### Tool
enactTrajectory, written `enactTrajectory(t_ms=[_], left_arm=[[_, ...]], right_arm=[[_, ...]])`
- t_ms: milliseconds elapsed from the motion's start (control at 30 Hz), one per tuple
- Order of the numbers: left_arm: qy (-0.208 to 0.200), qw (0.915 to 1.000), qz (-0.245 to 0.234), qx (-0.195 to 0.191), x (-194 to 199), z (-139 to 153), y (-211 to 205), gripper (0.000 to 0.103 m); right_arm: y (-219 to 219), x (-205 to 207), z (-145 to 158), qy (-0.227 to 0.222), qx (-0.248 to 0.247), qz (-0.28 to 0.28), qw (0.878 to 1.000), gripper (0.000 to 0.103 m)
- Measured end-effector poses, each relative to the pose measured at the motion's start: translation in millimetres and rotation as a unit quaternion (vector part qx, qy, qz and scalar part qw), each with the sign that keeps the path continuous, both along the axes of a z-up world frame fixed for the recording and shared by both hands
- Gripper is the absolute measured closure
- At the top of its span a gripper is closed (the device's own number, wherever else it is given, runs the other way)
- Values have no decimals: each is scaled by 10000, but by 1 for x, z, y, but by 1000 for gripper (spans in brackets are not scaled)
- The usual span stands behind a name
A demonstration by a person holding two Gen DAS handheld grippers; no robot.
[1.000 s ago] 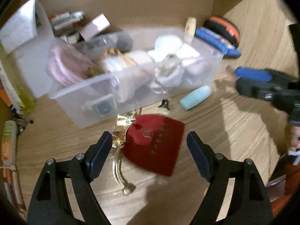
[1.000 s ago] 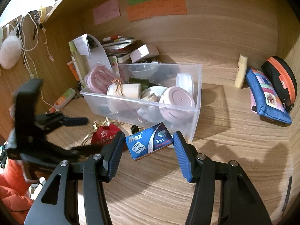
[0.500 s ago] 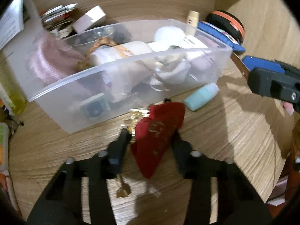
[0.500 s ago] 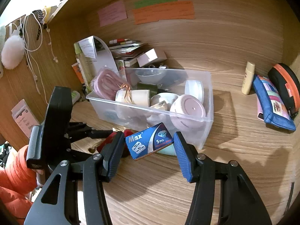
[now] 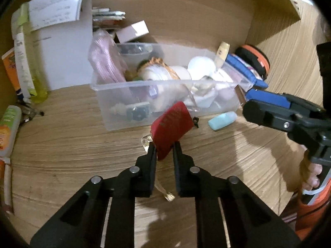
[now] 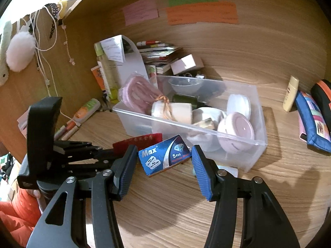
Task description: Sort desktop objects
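My left gripper is shut on a red drawstring pouch and holds it up above the desk, just in front of the clear plastic bin. Its gold cord hangs below. The pouch also shows in the right wrist view. My right gripper is shut on a blue razor-blade box, held above the desk in front of the bin. The bin holds several items, among them pink tubing, a roll and round white containers.
A light-blue bottle and a small black clip lie on the desk by the bin's front. A blue pencil case, an orange-black pouch and a cream tube sit at right. Books, paper and bottles stand at left.
My left gripper closed on the red pouch and lifted it off the desk toward the bin. My right gripper kept hold of the blue box and shifted slightly.
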State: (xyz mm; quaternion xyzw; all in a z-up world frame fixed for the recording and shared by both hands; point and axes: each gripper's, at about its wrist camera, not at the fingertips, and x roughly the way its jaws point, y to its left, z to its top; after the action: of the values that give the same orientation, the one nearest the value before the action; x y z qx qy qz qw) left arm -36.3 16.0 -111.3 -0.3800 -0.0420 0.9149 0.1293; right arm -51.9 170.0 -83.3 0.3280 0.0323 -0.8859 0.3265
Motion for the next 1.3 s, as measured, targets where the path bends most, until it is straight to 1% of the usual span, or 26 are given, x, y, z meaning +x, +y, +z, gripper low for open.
enactTrajectory(t_ms=[100, 200, 300, 500, 600, 667, 733, 800, 833, 900, 933, 967, 1000, 1100, 1167, 1200, 1300], left_arm=[[87, 9999, 29, 107, 3, 6, -5, 93], [167, 9996, -5, 221, 7, 13, -7, 93], [274, 9993, -52, 247, 11, 18, -7, 93], [249, 9988, -124, 402, 13, 20, -5, 93], [162, 9982, -207, 534, 14, 19, -4, 93], [8, 9979, -298, 577, 19, 17, -4, 93], [-95, 9980, -359, 504, 29, 13, -6, 93], [-165, 9991, -300, 242, 41, 9, -9, 92], [-213, 9994, -236, 122, 47, 7, -12, 89], [-238, 9996, -127, 19, 51, 7, -20, 76], [-220, 9997, -24, -57, 50, 7, -24, 62], [-202, 9997, 47, -90, 48, 8, -27, 54], [-167, 9997, 113, -130, 43, 9, -30, 53], [-276, 9996, -47, -51, 25, 8, -30, 52], [-521, 9980, -355, 87, 5, 2, -24, 48], [-655, 9965, -489, 162, -4, -3, -20, 48], [-902, 9921, -849, 176, -19, -13, -6, 48]], right_arm=[[-2, 4, 3, 37, -67, -4, 10000, 53], [-2, 7, 5, 69, -55, -41, 10000, 53], [-1, 9, 7, 82, -51, -74, 9999, 53], [2, 10, 8, 92, -54, -115, 9999, 53], [4, 11, 9, 94, -92, -95, 9999, 53], [4, 11, 8, 76, -88, -76, 9999, 53], [4, 11, 6, 36, -71, -25, 10000, 53], [2, 11, 2, -26, -20, 52, 10000, 53], [1, 10, 0, -62, -1, 78, 10000, 53], [-2, 7, -7, -163, 76, 134, 9997, 53], [-3, 6, -12, -230, 107, 172, 9995, 53], [-4, 4, -17, -308, 149, 203, 9992, 53], [-6, 2, -22, -387, 226, 206, 9988, 53], [-9, -1, -34, -531, 446, 201, 9974, 53], [-11, -2, -39, -566, 601, 210, 9964, 53], [-13, -2, -41, -555, 713, 197, 9957, 53], [-12, -4, -43, -509, 907, 140, 9945, 53]])
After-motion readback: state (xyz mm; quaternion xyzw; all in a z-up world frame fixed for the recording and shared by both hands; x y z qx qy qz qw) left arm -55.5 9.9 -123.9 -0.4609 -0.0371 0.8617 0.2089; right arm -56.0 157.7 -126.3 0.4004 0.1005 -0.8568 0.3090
